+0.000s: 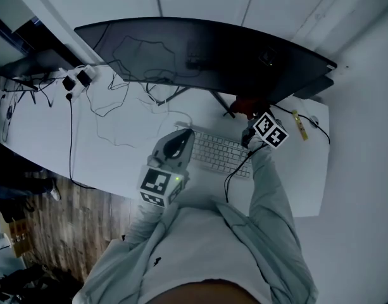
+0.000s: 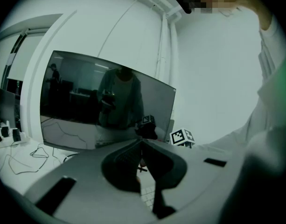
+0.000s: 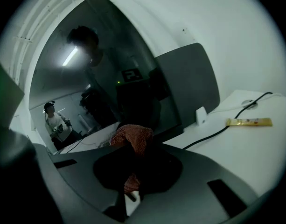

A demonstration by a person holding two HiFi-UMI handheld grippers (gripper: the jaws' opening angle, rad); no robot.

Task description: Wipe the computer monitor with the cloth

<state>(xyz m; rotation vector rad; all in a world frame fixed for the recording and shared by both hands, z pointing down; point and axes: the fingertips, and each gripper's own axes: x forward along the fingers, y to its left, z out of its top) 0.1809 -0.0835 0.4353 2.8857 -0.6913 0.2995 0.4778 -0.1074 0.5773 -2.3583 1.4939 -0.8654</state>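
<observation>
As the right gripper point(image 3: 135, 158) clamps the red cloth point(image 3: 132, 135), the monitor point(image 1: 200, 56) is dark.

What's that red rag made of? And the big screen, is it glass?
The cloth looks like soft woven fabric: bumpy texture, floppy folds. The monitor screen looks smooth and glossy, mirroring the room; glass or plastic, I can't tell.

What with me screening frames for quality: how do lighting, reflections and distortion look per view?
Head view: dim, bluish, monitor dark without glare. Left gripper view: fisheye bending, black corners, monitor mirroring the person. Right gripper view: same vignette, a reflected ceiling light on the monitor, cloth in the right claw sharp.
</observation>
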